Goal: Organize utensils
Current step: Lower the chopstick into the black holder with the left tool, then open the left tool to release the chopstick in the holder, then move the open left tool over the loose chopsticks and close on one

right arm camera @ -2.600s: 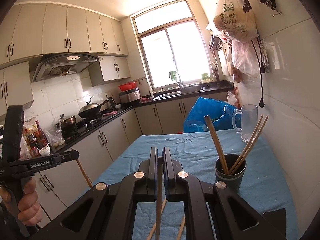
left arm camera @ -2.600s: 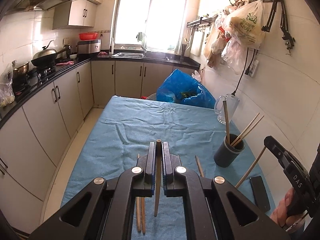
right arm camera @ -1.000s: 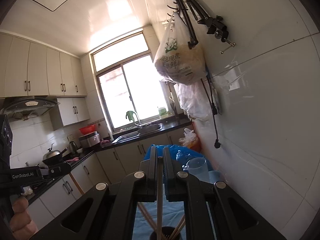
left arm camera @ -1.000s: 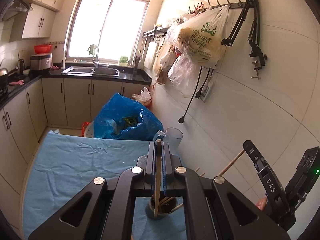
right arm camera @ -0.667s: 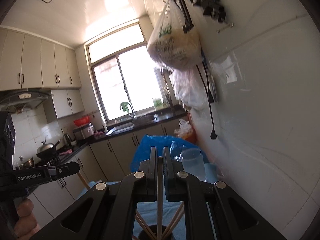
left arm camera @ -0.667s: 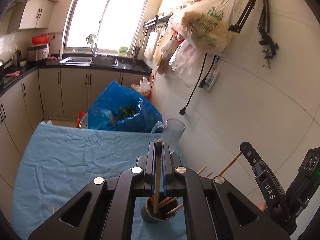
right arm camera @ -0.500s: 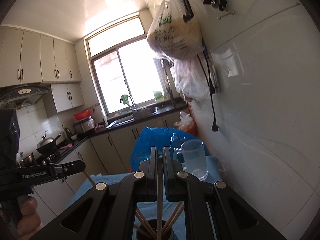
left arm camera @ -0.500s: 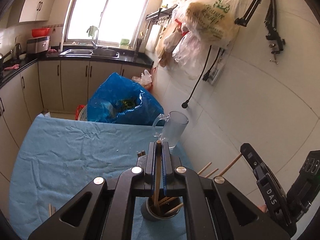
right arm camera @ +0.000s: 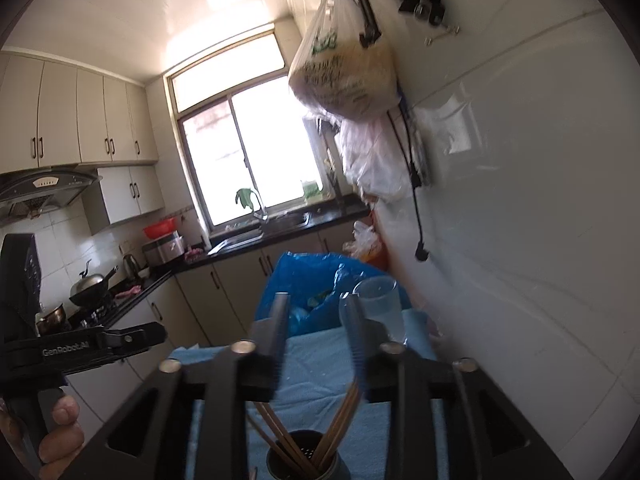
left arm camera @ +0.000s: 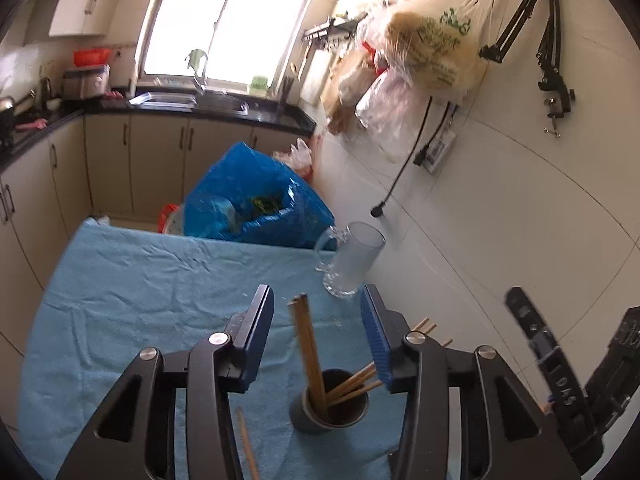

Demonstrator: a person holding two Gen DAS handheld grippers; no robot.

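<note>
A dark grey utensil cup (left arm camera: 329, 411) stands on the blue tablecloth (left arm camera: 140, 288) and holds several wooden chopsticks (left arm camera: 308, 354). My left gripper (left arm camera: 318, 318) is open and empty, its jaws spread just above the cup. A loose chopstick (left arm camera: 247, 446) lies on the cloth left of the cup. In the right wrist view the cup (right arm camera: 305, 458) sits low in the middle with chopsticks (right arm camera: 340, 420) fanned in it. My right gripper (right arm camera: 316, 328) is open and empty above it. The right gripper's body (left arm camera: 560, 380) shows at the left view's right edge.
A clear glass mug (left arm camera: 352, 260) stands on the cloth behind the cup, near the tiled wall. A blue plastic bag (left arm camera: 252, 204) sits past the table's far end. Bags hang from wall hooks (left arm camera: 432, 52). Cabinets and a counter (left arm camera: 48, 148) run along the left.
Both grippers were shut on a chopstick over the cup. Both have now opened, and the chopsticks stand in the cup.
</note>
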